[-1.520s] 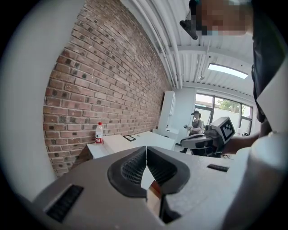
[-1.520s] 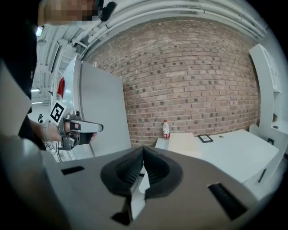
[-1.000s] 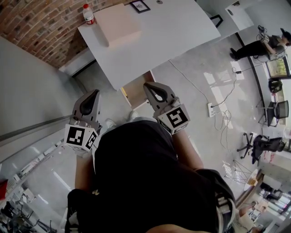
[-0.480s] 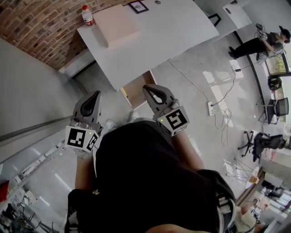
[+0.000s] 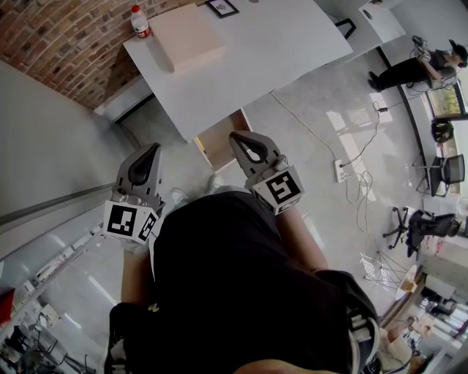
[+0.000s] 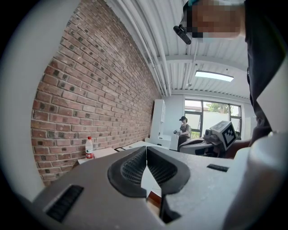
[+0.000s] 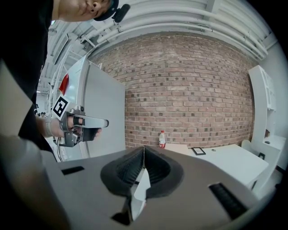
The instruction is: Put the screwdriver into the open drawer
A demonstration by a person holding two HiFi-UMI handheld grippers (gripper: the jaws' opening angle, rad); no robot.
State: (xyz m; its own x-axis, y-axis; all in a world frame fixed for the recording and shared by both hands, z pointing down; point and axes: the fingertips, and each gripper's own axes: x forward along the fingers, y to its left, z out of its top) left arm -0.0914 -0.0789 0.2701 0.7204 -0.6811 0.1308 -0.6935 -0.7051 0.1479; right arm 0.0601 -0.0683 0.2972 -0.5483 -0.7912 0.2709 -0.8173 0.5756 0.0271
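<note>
We hold the grey left gripper and grey right gripper closed, empty, below the white surface at upper centre.

A red brick wall backs a white table on a pale glossy floor; windows and a ceiling light brighten the far end.

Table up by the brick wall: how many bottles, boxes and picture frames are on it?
Bottle: 1
Box: 1
Black frame: 1
Total: 3
</note>
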